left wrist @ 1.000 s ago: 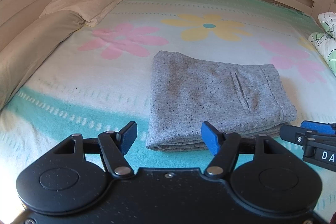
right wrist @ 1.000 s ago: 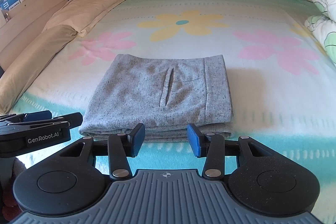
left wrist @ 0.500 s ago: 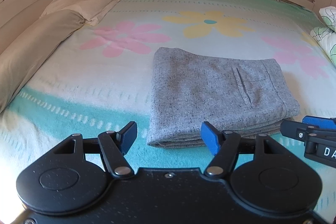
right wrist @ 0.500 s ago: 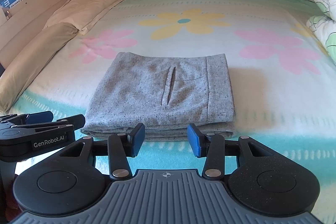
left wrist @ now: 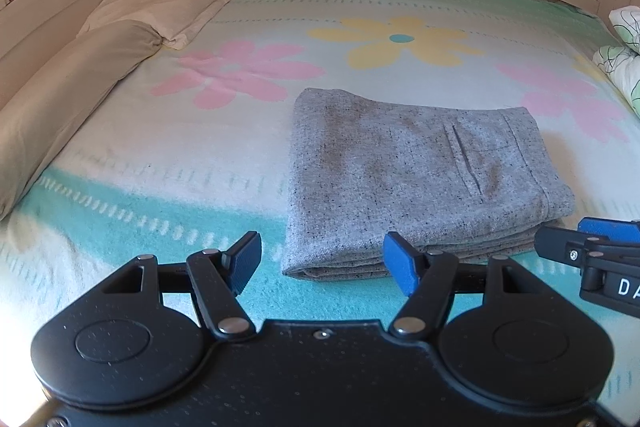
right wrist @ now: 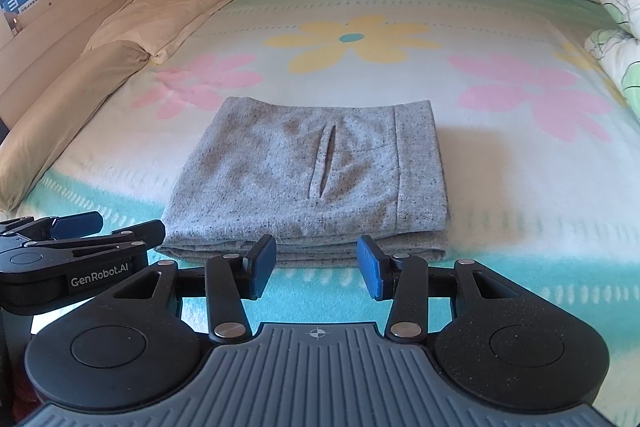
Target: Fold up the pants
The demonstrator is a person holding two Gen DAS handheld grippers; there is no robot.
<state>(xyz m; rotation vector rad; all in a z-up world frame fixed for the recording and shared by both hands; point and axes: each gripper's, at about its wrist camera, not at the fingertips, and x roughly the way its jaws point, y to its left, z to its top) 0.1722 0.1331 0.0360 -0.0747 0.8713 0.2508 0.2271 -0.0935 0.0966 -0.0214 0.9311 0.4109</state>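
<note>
side by side, the left black gripper with blue pads (left wrist: 322,261) and the right black gripper with blue pads (right wrist: 316,261) hang with jaws apart and empty, just short of the folded grey speckled pants (right wrist: 312,183), which lie flat on a flower-printed mint and white bedspread (right wrist: 500,163) near two beige pillows (left wrist: 72,99).

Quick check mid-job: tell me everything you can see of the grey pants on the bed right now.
The grey pants lie folded into a compact, roughly rectangular stack of several layers on the flowered bedspread, near its turquoise front band. The fabric looks like speckled heathered wool or knit, with brownish mottled patches. A slit pocket and a vertical seam show on top. Layered edges face the cameras. Nothing but the bedspread touches them.
</note>
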